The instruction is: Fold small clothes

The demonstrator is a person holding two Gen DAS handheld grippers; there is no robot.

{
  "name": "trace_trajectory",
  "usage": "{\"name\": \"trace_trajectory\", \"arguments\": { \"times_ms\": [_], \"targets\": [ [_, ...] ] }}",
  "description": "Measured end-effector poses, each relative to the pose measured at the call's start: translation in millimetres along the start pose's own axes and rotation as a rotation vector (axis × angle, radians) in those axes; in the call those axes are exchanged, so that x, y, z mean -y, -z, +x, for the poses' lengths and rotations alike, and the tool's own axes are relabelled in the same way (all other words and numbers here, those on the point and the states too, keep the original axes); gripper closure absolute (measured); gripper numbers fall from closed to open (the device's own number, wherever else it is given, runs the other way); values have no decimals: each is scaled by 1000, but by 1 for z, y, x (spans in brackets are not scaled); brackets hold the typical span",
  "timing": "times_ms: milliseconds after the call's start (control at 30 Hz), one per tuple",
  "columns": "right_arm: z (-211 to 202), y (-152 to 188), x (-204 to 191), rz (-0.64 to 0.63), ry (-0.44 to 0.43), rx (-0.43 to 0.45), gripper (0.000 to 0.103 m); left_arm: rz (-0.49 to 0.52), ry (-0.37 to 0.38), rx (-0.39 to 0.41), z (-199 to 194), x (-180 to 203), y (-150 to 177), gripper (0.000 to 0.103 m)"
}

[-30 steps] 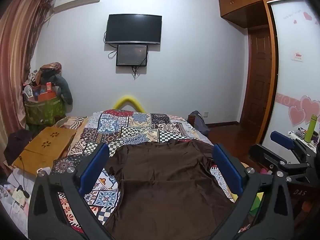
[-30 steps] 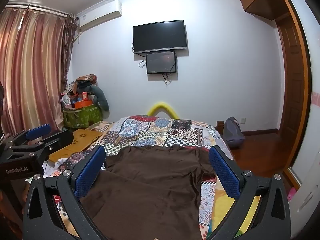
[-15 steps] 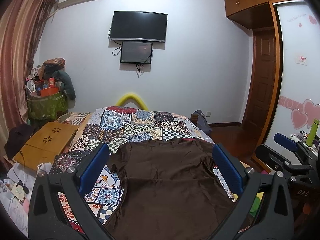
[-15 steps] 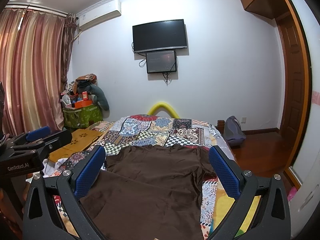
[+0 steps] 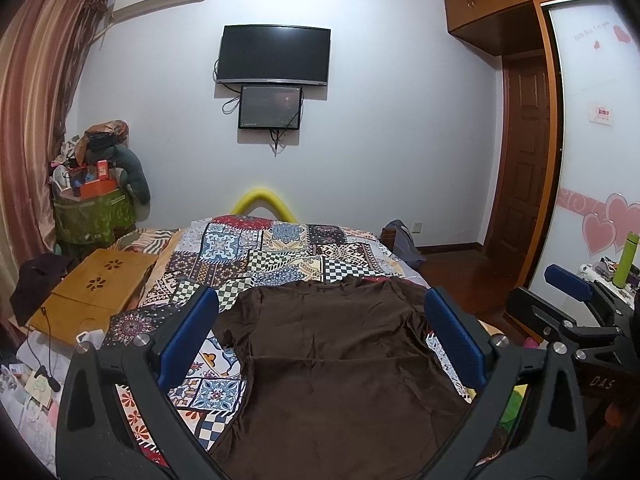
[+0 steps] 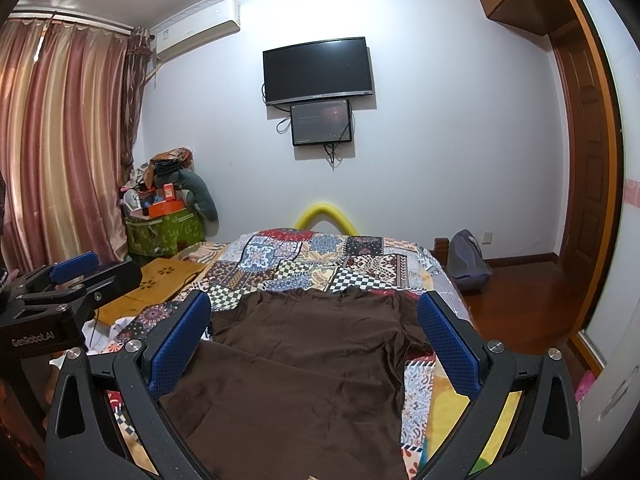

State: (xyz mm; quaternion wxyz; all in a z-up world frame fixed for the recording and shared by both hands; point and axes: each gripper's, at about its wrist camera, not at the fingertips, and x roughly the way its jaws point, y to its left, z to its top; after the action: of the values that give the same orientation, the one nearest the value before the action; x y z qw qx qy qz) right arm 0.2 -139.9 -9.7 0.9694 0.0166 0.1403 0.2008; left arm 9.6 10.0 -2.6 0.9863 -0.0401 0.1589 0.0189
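— Patchwork bedspread (image 5: 280,256) under us; where is our brown garment (image 5: 340,360)?

— Spread flat on it. Our left gripper (image 5: 320,344) and right gripper (image 6: 316,344) hover spread wide, holding nothing. We read "GenRobot.AI" and "DAS" on them.

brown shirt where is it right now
The brown shirt lies spread flat on the patchwork bedspread at the near end of the bed, centred in both wrist views between each open tool's blue pads, with the wooden lap desk off to its left.

Open quilt (image 5: 280,256) beyond brown garment (image 5: 332,360), wooden tray (image 5: 96,288) (left edge) obstructing
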Motion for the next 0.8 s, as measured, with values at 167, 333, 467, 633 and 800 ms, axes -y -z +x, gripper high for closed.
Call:
{"name": "trace_trajectory", "arguments": {
  "times_ms": [167, 333, 467, 633, 800],
  "targets": [
    [0, 1, 1, 2, -1, 0, 0, 5, 2, -5, 1, 0, 0, 0],
    [1, 1, 2, 3, -1, 0, 0, -7, 6, -1, 1, 0, 0, 0],
    [2, 2, 2, 1, -2, 0, 0, -11, 8, -7, 1, 0, 1, 0],
    [9, 0, 1, 6, -13, -6, 0, -1, 1, -4, 7, 0, -1, 0],
    [26, 1, 6, 36, -32, -32, 0, 2, -9, -18, 17, -3, -2, 0]
  ]
}}
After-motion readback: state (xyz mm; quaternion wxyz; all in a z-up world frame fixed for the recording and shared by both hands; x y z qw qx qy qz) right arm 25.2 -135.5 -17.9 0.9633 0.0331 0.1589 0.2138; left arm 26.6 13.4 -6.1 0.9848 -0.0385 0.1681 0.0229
